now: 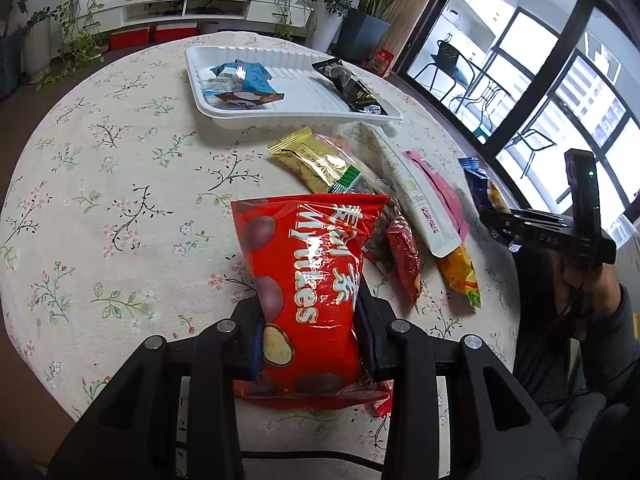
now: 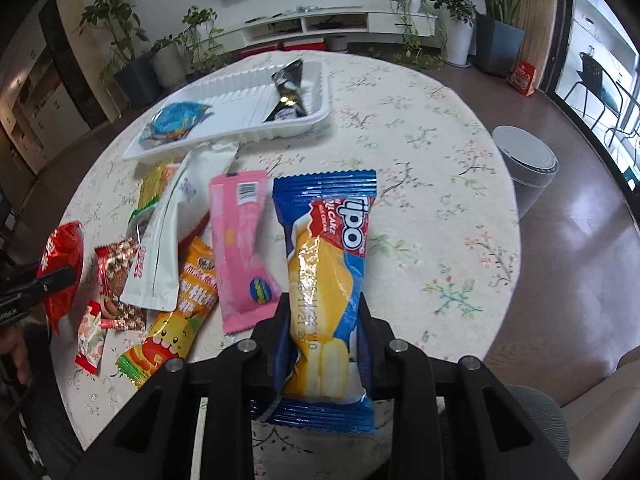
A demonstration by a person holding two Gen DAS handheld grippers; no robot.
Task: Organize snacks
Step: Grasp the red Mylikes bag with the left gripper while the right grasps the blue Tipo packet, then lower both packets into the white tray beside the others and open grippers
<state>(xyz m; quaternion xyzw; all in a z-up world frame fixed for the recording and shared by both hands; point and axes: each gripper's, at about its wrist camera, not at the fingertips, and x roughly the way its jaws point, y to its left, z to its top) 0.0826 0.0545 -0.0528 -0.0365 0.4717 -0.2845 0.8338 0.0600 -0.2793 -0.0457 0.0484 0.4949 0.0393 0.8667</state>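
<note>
My left gripper (image 1: 310, 316) is shut on a red Mylikes bag (image 1: 304, 280), held over the near side of the round table. My right gripper (image 2: 322, 316) is shut on a blue Tipo cake packet (image 2: 328, 272), held above the table. A white tray (image 1: 304, 100) at the far side holds a blue packet (image 1: 244, 80) and a black packet (image 1: 352, 88); it also shows in the right wrist view (image 2: 240, 128). Loose snacks lie between: a gold packet (image 1: 308, 160), a white pouch (image 2: 164, 240), a pink packet (image 2: 240, 248), an orange packet (image 2: 176, 320).
The table has a floral cloth (image 1: 120, 200). Small red wrappers (image 2: 116, 280) lie at the pile's left. A grey bin (image 2: 528, 164) stands on the floor right of the table. Potted plants (image 2: 496, 20) and a low white TV unit (image 2: 336, 24) stand behind.
</note>
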